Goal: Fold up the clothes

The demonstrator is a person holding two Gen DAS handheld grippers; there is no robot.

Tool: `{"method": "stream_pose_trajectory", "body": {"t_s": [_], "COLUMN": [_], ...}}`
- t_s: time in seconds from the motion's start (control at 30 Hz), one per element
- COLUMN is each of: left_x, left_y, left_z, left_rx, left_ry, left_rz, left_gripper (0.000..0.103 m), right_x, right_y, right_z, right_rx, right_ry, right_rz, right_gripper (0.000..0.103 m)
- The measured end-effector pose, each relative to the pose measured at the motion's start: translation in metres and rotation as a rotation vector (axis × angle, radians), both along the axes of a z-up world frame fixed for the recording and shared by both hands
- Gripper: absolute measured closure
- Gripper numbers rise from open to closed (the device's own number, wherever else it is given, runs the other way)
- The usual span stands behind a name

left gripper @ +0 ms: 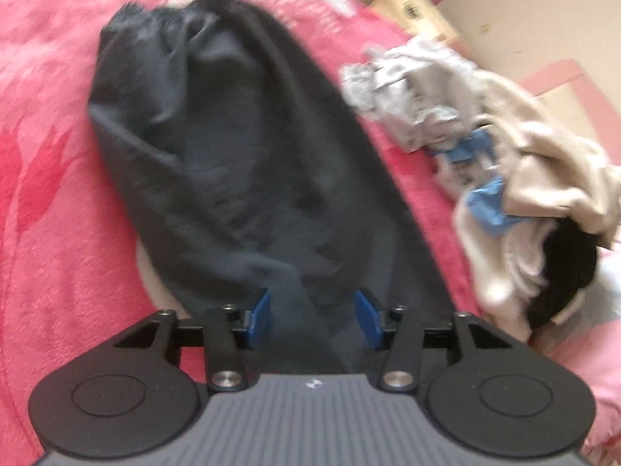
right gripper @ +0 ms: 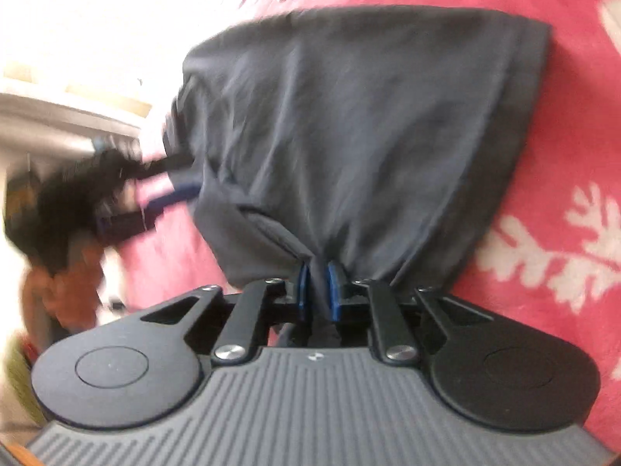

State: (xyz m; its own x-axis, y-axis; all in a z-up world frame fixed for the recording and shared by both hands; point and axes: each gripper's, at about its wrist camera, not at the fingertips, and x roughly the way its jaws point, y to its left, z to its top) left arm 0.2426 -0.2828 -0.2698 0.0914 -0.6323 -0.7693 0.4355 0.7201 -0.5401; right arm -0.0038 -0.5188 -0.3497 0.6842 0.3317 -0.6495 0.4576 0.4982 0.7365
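A dark grey garment lies stretched out on a pink blanket. My left gripper is open over its near end. Cloth passes between the blue pads, which stand apart from it. In the right wrist view the same garment fans out from my right gripper, which is shut on a bunched edge of it. Folds pull tight toward the blue pads. At the garment's left edge is a blurred black shape with a blue strip, probably the other gripper.
A heap of crumpled clothes in white, beige and blue lies to the right of the garment, with a black item at its near end. The pink blanket has white leaf prints. A wall and furniture stand behind.
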Motion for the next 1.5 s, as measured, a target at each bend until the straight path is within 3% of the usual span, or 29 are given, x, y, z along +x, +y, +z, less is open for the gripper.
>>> {"method": "stream_pose_trajectory", "body": {"t_s": [0.13, 0.23, 0.3, 0.43, 0.53, 0.6, 0.7, 0.77, 0.87, 0.97, 1.07, 1.17, 1.37, 1.43, 1.5], "left_x": [-0.01, -0.018, -0.02, -0.023, -0.023, -0.023, -0.024, -0.025, -0.029, -0.045, -0.076, -0.121, -0.219, -0.241, -0.25], "left_y": [0.02, 0.025, 0.023, 0.014, 0.01, 0.01, 0.011, 0.011, 0.013, 0.019, 0.024, 0.024, 0.023, 0.023, 0.021], "left_z": [0.005, -0.001, -0.01, -0.028, -0.037, -0.043, -0.044, -0.044, -0.038, -0.016, 0.004, 0.008, -0.023, -0.035, -0.043], "left_rx": [-0.025, -0.014, 0.005, 0.039, 0.057, 0.061, 0.059, 0.06, 0.074, 0.095, 0.124, 0.169, 0.2, 0.188, 0.185], "left_ry": [-0.067, -0.089, -0.071, -0.061, -0.069, -0.065, -0.074, -0.085, -0.123, -0.274, -0.442, -0.596, -0.928, -1.045, -1.115], "left_rz": [-0.027, -0.061, -0.077, -0.095, -0.091, -0.088, -0.095, -0.104, -0.123, -0.173, -0.311, -0.542, -1.042, -1.172, -1.242], "left_gripper": [0.05, 0.052, 0.055, 0.056, 0.056, 0.056, 0.056, 0.056, 0.056, 0.057, 0.057, 0.056, 0.057, 0.057, 0.057], "right_x": [-0.016, -0.028, -0.03, -0.009, 0.005, 0.013, 0.014, 0.01, 0.002, -0.003, -0.005, -0.009, -0.01, -0.009, -0.008], "right_y": [-0.014, -0.018, -0.013, 0.029, 0.068, 0.088, 0.097, 0.089, 0.071, 0.058, 0.049, 0.046, 0.042, 0.038, 0.031], "right_z": [0.006, 0.027, 0.047, 0.082, 0.08, 0.073, 0.055, 0.045, 0.047, 0.046, 0.039, 0.033, 0.03, 0.029, 0.028], "right_rx": [0.002, -0.083, -0.16, -0.316, -0.369, -0.397, -0.549, -0.605, -0.547, -0.501, -0.47, -0.451, -0.409, -0.373, -0.314], "right_ry": [-0.041, -0.081, -0.13, -0.217, -0.22, -0.195, -0.067, 0.004, 0.006, 0.013, 0.026, 0.024, 0.033, 0.048, 0.069], "right_rz": [-0.094, -0.133, -0.091, 0.234, 0.471, 0.603, 0.683, 0.672, 0.575, 0.495, 0.44, 0.41, 0.362, 0.335, 0.296], "right_gripper": [0.063, 0.062, 0.061, 0.061, 0.063, 0.064, 0.067, 0.074, 0.074, 0.074, 0.074, 0.074, 0.075, 0.075, 0.075]}}
